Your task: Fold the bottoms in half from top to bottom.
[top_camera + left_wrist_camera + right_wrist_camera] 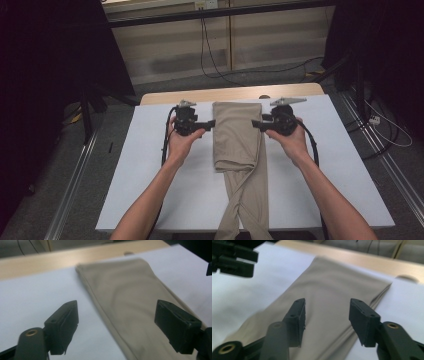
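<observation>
A beige folded pair of trousers (237, 135) lies lengthwise on the white table (150, 170), its legs crossing near the front edge. My left gripper (209, 123) hovers at the cloth's left edge, pointing right, jaws wide open and empty. In the left gripper view the trousers (125, 297) lie beyond the left gripper (117, 322), nothing between the pads. My right gripper (256, 124) hovers at the cloth's right edge, pointing left, jaws open. In the right gripper view the trousers (322, 290) spread under the open right gripper (327, 320), and the left gripper (234, 258) shows at the top left.
A wooden strip (225, 93) runs along the table's far edge. Cables (215, 60) lie on the floor behind. Bare white table surface lies to the left and to the right (345, 165) of the cloth. Dark stands flank the table.
</observation>
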